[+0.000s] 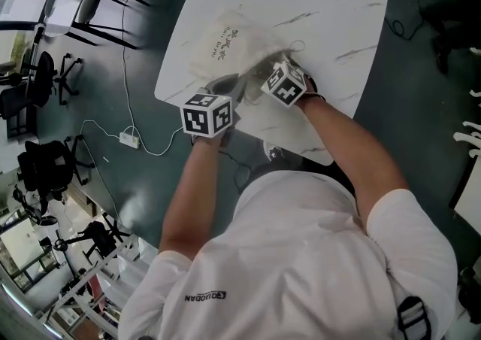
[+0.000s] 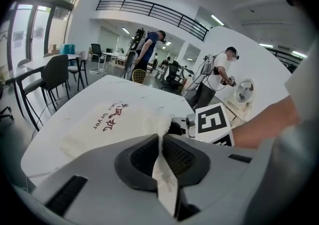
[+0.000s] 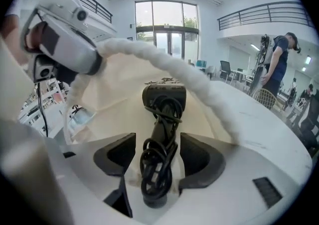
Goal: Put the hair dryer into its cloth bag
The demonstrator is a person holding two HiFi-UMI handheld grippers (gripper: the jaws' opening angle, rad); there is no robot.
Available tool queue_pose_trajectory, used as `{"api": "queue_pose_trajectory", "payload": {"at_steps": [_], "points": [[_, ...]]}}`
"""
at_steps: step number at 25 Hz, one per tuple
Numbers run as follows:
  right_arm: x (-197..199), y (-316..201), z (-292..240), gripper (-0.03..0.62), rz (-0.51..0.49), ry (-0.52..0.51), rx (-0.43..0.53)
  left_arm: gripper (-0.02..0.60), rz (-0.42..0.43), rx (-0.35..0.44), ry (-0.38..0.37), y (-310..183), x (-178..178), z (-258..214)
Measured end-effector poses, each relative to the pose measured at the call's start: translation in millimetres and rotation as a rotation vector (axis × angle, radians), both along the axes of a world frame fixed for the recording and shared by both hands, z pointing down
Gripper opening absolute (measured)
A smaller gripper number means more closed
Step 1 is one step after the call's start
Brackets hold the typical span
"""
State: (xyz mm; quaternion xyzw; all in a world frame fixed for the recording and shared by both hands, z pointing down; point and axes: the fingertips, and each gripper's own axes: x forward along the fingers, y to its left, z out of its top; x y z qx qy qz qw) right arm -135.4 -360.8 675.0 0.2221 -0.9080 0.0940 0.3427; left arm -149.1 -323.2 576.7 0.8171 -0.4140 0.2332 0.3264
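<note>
Marble-look table (image 1: 338, 7), cloth bag (image 1: 222, 49) near its left edge | my left gripper (image 2: 160, 149) clamped on the bag's rim, mouth lifted | my right gripper (image 3: 157, 154) jaws apart, hair dryer (image 3: 163, 100) lying between them, pads clear of it, head inside the bag.

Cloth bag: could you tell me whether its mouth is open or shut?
Open: the rim of the cloth bag arches over the hair dryer, pinched up by the left gripper.

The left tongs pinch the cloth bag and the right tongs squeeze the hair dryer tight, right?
No. The left tongs do pinch the cloth bag, but the right tongs stand open around the hair dryer, as the right gripper view shows.
</note>
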Motion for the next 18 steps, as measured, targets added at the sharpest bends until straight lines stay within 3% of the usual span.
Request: {"api": "queue_pose_trajectory", "payload": {"at_steps": [5, 8, 12, 18], "points": [[42.4, 15.3, 9.0, 0.293, 0.061, 0.003, -0.016, 0.051, 0.010, 0.004, -0.009, -1.0, 1.9, 2.0], [56.6, 20.9, 18.5, 0.242, 0.106, 0.027, -0.038, 0.051, 0.010, 0.004, -0.011, -0.1, -0.2, 1.5], [52.1, 28.3, 19.8, 0.153, 0.092, 0.044, -0.044, 0.051, 0.033, 0.007, -0.041, 0.6, 1.5, 2.0], [33.6, 17.7, 6.8, 0.141, 0.111, -0.006, -0.018, 0.051, 0.056, 0.016, -0.054, 5.7, 9.7, 0.8]]}}
